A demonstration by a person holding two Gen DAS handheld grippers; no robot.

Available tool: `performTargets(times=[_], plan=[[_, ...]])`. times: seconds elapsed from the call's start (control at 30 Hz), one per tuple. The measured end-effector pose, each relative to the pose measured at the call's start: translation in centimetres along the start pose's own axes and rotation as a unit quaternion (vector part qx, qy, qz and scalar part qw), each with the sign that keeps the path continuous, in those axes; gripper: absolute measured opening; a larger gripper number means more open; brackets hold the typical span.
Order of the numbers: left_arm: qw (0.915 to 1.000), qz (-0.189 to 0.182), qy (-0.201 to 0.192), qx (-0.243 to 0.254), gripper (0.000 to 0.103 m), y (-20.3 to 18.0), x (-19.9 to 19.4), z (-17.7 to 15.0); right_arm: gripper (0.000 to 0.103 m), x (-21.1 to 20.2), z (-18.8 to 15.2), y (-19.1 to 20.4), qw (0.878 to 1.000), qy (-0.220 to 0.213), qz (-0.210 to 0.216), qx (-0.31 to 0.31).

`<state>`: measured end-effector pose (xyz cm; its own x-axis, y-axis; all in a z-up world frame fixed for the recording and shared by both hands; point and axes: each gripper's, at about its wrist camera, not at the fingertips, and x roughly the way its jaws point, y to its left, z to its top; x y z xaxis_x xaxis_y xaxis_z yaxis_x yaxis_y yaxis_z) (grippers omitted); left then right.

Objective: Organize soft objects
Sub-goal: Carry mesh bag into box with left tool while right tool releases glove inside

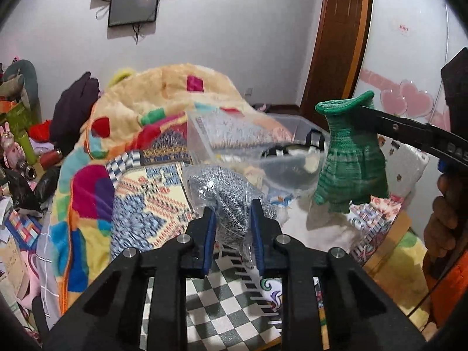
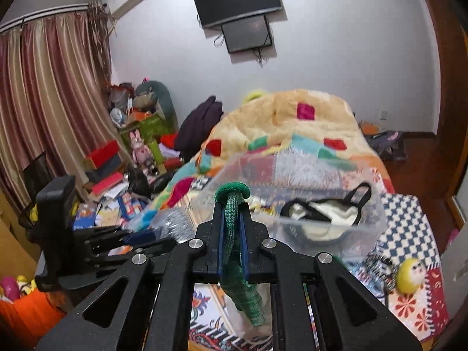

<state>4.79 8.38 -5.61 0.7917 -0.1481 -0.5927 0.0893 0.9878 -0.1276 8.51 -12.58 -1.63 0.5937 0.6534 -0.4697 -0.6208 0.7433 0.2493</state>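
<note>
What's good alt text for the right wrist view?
The right gripper is shut on a green knit glove that hangs from its jaws above a patterned bed. Ahead sits a clear plastic bin holding a black-and-white item; the left gripper is at left.

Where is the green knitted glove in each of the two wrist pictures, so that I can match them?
Left wrist view: the green glove hangs at right of centre, pinched near its cuff by the right gripper coming in from the right edge.
Right wrist view: the glove is at centre, clamped between the blue pads, cuff above, fingers drooping below.
Shared landmark: the clear plastic bin behind the glove.
</note>
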Motion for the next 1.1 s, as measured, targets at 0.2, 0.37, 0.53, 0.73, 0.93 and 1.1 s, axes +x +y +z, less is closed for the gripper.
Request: performTargets(times=[0.2,0.37,0.53,0.73,0.93,1.1], plan=[[0.9988,0.002,-0.048,0.002,0.022,0.0,-1.7,2.7,0.008,-0.7,2.5,-0.5,0.999,-0.047,-0.027,-0.002],[0.9977,0.007,-0.067,0.011,0.022,-0.2,-0.8,5.0,0.008,-0.3,3.9,-0.7,0.996,-0.073,-0.055,-0.016],[0.9986,0.009,-0.051,0.011,0.022,-0.3,1.9,6.2,0.008,1.7,4.7,-1.5,0.996,-0.068,-0.062,-0.014],[0.9996,0.015,-0.01,0.022,0.022,-0.7,6.1,6.5,0.008,4.9,4.6,-3.2,0.999,-0.029,-0.039,0.01],[0.9991,0.02,0.014,0.035,0.022,-1.1,8.9,6.7,0.008,8.4,3.6,-4.6,0.998,0.046,-0.01,0.043],[0.998,0.025,0.032,0.047,0.022,-1.5,10.8,6.8,0.008,10.5,2.7,-5.6,0.994,0.092,-0.013,0.062]])
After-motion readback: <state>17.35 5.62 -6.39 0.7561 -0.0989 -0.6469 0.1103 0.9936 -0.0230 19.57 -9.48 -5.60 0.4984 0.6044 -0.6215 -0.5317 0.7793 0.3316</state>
